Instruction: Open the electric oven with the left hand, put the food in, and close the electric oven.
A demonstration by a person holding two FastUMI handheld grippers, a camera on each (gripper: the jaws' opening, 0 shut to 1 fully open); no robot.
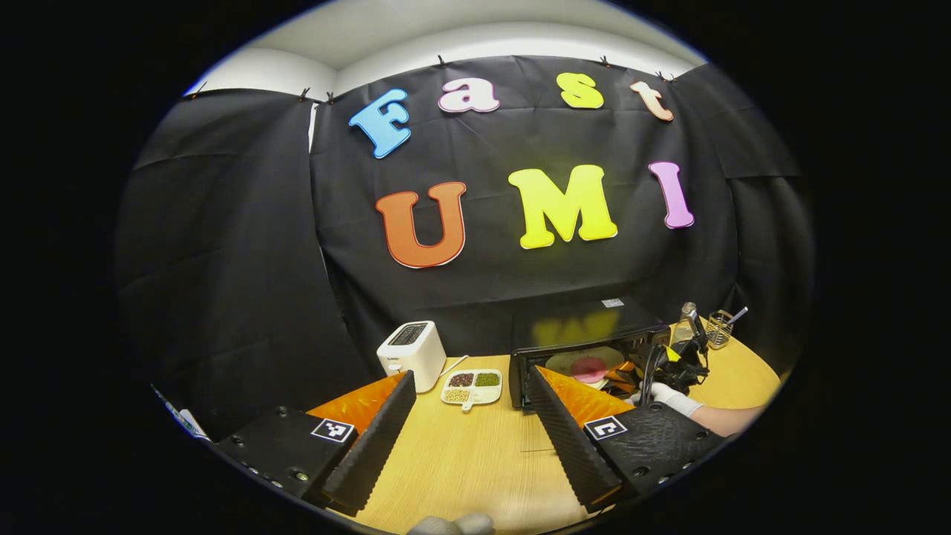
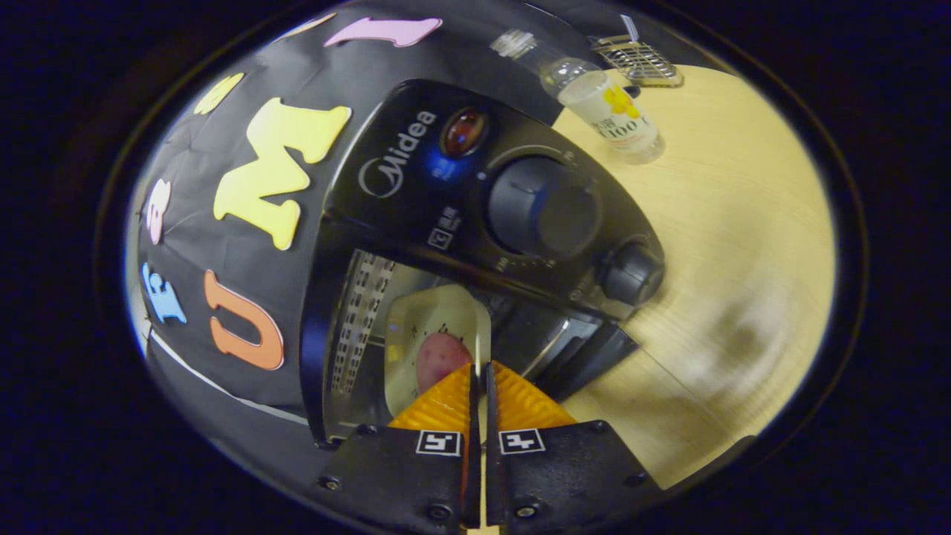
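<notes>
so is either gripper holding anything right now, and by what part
The right gripper pinches the plate by its near rim, inside the oven. The left gripper is open, empty.

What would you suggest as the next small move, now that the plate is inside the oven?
Probably open the right tongs and draw them back out. Their fingers are pressed together on the rim of the plate, which already sits inside the open oven. The left tongs hang open over the table, free to shut the door afterwards.

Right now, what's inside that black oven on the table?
Inside the open electric oven sits a pale plate carrying a pinkish piece of food. The right gripper, fingers shut on the plate's edge, covers its near part, and the oven's back is too dark to see.
</notes>
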